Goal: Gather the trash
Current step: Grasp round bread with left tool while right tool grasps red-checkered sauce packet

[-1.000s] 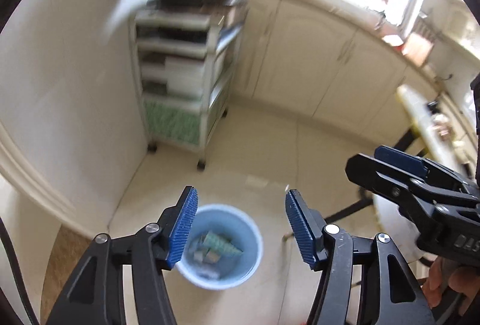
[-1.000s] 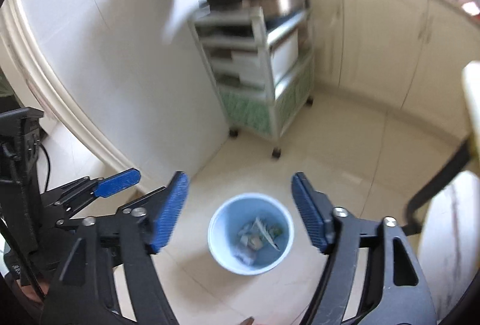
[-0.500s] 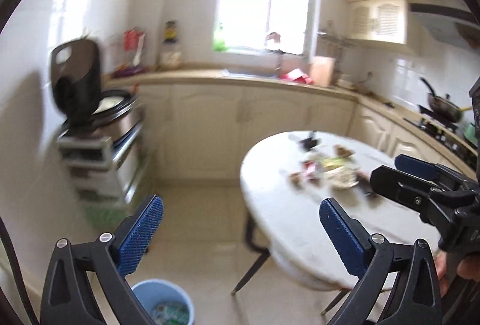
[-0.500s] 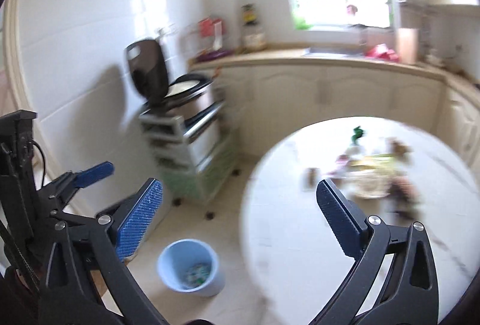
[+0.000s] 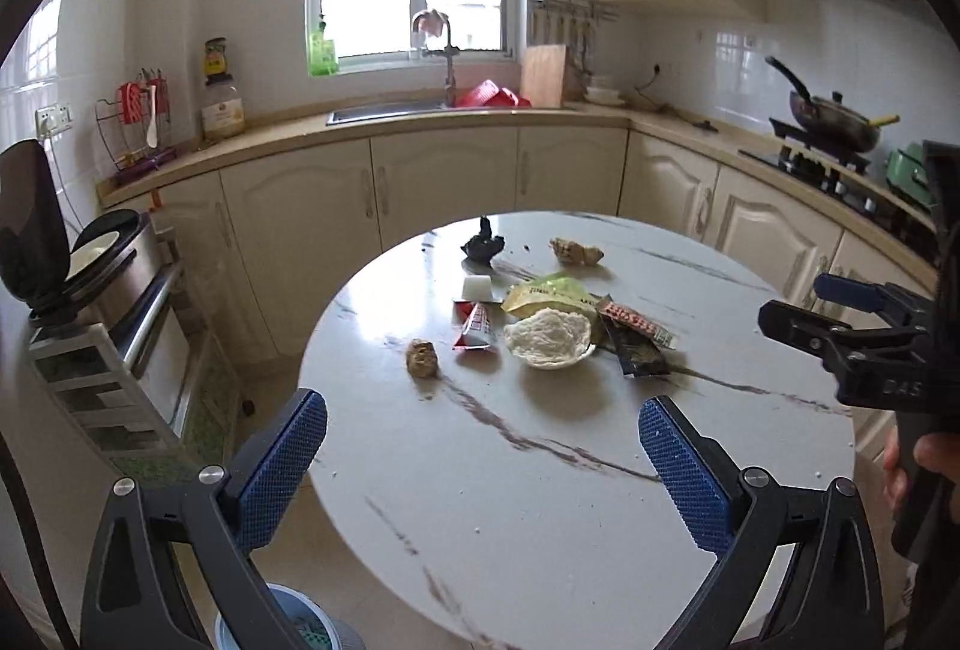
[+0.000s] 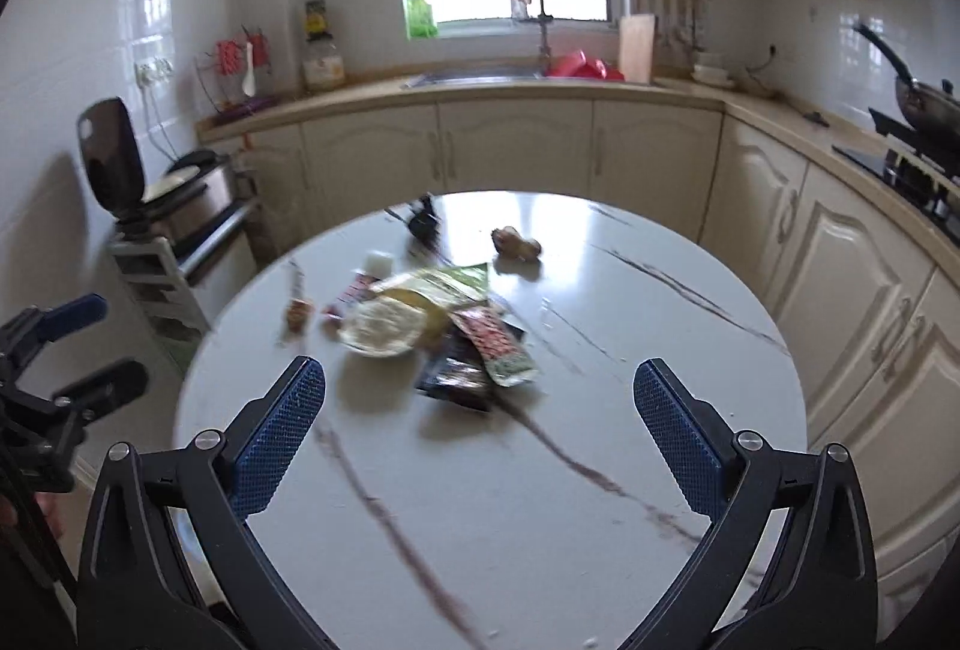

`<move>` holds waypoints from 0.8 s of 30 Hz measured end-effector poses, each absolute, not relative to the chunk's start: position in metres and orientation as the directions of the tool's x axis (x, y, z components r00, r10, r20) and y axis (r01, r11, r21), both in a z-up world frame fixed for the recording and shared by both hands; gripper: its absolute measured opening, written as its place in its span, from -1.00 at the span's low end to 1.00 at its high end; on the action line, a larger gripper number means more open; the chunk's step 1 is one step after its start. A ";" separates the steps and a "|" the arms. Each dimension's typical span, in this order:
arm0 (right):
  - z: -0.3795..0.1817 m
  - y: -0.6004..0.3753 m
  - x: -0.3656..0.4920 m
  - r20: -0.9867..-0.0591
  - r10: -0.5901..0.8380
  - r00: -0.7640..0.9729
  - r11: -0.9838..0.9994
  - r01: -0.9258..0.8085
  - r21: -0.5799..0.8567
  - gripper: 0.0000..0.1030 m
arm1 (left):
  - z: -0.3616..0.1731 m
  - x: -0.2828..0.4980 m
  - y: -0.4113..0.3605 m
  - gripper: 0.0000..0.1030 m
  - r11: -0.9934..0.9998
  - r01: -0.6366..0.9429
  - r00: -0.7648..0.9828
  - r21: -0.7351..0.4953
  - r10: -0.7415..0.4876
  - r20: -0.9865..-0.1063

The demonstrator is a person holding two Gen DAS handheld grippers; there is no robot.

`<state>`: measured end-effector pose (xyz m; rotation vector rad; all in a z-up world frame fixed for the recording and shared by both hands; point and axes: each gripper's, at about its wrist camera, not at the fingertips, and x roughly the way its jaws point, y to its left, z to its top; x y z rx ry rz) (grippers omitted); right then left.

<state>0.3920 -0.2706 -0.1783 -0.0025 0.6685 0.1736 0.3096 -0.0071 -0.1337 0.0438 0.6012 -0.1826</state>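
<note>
Trash lies in a cluster on the round white marble table (image 5: 540, 470): a crumpled white tissue (image 5: 547, 335), a yellow-green packet (image 5: 549, 293), a red sachet (image 5: 477, 329), a dark wrapper (image 5: 639, 350), a brown lump (image 5: 422, 359), a black scrap (image 5: 483, 245) and a tan lump (image 5: 576, 251). The cluster also shows in the right wrist view, with the tissue (image 6: 381, 329) and wrappers (image 6: 480, 356). My left gripper (image 5: 483, 464) is open and empty over the table's near edge. My right gripper (image 6: 480, 434) is open and empty, short of the cluster. The blue trash bin (image 5: 300, 629) stands on the floor, bottom left.
A shelf cart (image 5: 114, 362) with an open rice cooker (image 5: 54, 254) stands left of the table. Cream cabinets (image 5: 444, 188) with a sink run behind, and a stove with a pan (image 5: 834, 122) is at the right. The right gripper's body (image 5: 870, 344) shows at the right edge.
Both grippers have swung up from over the blue bin on the floor to face the table and its trash. Both stay open and empty.
</note>
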 end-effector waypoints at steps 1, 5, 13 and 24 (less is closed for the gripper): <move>-0.185 -0.274 0.403 -0.638 0.150 0.755 0.986 -0.159 0.043 1.00 | -0.137 0.321 -0.010 0.98 0.983 0.184 0.802 -0.006 -0.153 -0.577; -0.213 -0.283 0.432 -0.680 0.148 0.718 0.982 -0.186 0.017 0.94 | -0.149 0.363 -0.019 0.98 0.982 0.188 0.782 -0.001 -0.150 -0.605; -0.257 -0.266 0.496 -0.756 0.195 0.625 0.959 -0.283 0.014 0.47 | -0.176 0.424 -0.026 0.98 0.980 0.197 0.728 -0.034 -0.170 -0.664; -0.278 -0.276 0.517 -0.794 0.248 0.555 0.945 -0.318 0.074 -0.44 | -0.196 0.473 -0.047 0.98 0.974 0.218 0.682 -0.059 -0.195 -0.704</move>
